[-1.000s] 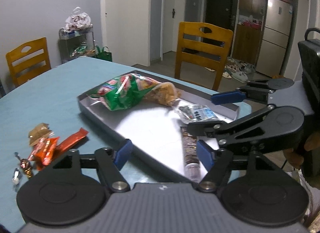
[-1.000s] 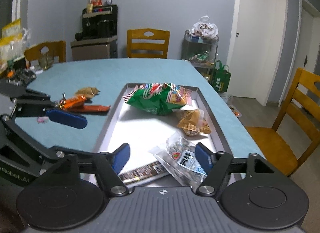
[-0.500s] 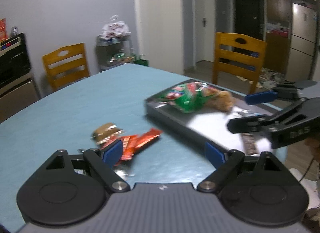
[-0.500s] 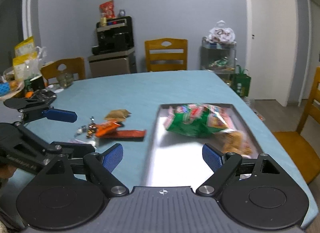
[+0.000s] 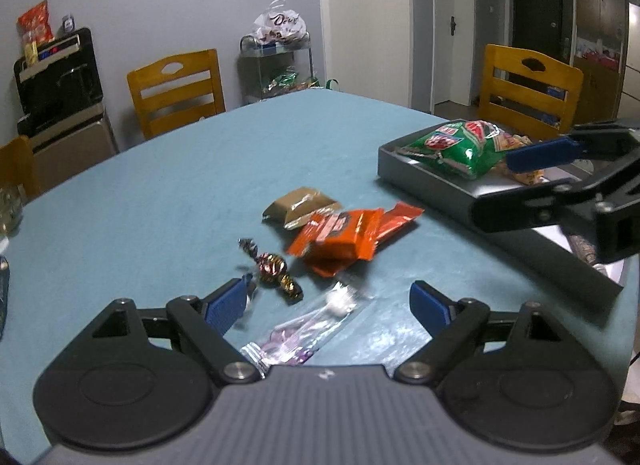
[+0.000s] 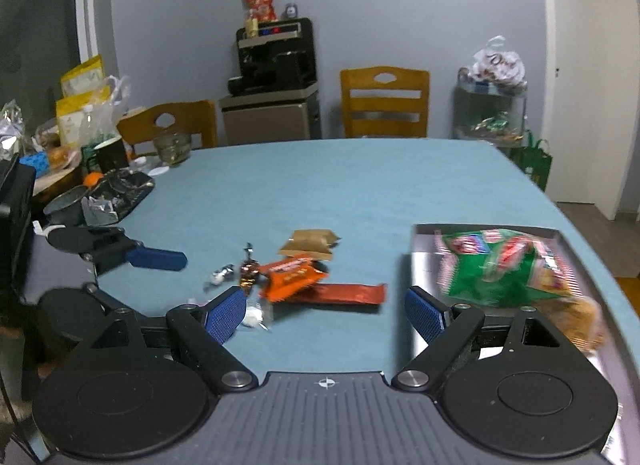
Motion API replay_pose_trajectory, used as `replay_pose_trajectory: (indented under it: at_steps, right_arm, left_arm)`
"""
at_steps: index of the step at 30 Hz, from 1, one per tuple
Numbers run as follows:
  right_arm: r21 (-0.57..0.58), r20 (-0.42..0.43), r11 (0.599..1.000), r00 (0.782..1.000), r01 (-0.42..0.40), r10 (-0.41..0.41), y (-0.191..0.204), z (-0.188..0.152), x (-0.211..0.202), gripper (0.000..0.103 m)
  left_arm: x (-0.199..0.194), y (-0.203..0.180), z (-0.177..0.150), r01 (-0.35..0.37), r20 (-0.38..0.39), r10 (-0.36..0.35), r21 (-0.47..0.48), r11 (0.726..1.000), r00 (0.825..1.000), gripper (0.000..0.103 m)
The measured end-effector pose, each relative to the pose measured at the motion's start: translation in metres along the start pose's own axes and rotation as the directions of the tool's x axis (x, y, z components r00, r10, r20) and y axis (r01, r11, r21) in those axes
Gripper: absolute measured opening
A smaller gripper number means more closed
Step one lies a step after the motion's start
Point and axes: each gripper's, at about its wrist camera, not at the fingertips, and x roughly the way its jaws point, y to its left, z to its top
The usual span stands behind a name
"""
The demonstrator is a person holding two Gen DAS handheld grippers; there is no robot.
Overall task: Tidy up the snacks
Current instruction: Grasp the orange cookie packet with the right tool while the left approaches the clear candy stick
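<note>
A grey tray (image 5: 424, 181) (image 6: 420, 265) holds a green snack bag (image 5: 452, 147) (image 6: 492, 269). Loose snacks lie on the blue table left of it: orange packets (image 5: 340, 237) (image 6: 290, 275), a gold packet (image 5: 300, 205) (image 6: 308, 245), a red bar (image 6: 348, 293), a twisted candy (image 5: 274, 267) (image 6: 248, 273) and a clear packet (image 5: 312, 325). My left gripper (image 5: 328, 307) is open and empty just above the clear packet. My right gripper (image 6: 324, 311) is open and empty, near the red bar; it also shows in the left wrist view (image 5: 540, 155) over the tray.
Wooden chairs (image 5: 176, 89) (image 5: 528, 89) (image 6: 384, 101) stand around the table. Cups, bags and a black pouch (image 6: 120, 189) crowd the table's far left. A black appliance (image 6: 276, 57) and a wire rack (image 6: 496, 109) stand by the wall.
Both grippers swung left, away from the tray and toward the loose snacks. The left gripper now hovers over the clear packet. Both stayed open.
</note>
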Motion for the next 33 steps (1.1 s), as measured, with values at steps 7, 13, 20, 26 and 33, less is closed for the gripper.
replay_pose_trajectory:
  at_steps: [7,13,20,26,33]
  right_arm:
    - [-0.078,-0.016,0.997,1.000,0.006,-0.007,0.026,0.012,0.037,0.085]
    - [-0.088,-0.063,0.996,0.998,0.014,-0.019,0.038,0.017,0.072,0.081]
    - [-0.092,-0.094,0.995,0.995,0.031,-0.040,0.040,0.014,0.101,0.080]
    - [-0.124,-0.095,0.990,0.992,0.070,-0.082,0.042,0.009,0.120,0.074]
    - [-0.174,-0.114,0.983,0.990,0.063,-0.084,0.047,0.003,0.127,0.052]
  left_arm:
    - [0.016,0.009,-0.010,0.035,-0.034,-0.037,-0.035,0.999,0.999,0.089]
    - [0.022,0.013,-0.013,0.025,-0.046,-0.027,-0.051,0.998,0.999,0.089]
    - [0.026,0.019,-0.013,0.036,-0.053,-0.040,-0.076,0.996,0.998,0.089]
    - [0.029,0.020,-0.014,0.046,-0.064,-0.051,-0.081,0.996,0.997,0.089]
    - [0.032,0.023,-0.015,0.056,-0.074,-0.062,-0.082,0.995,0.995,0.089]
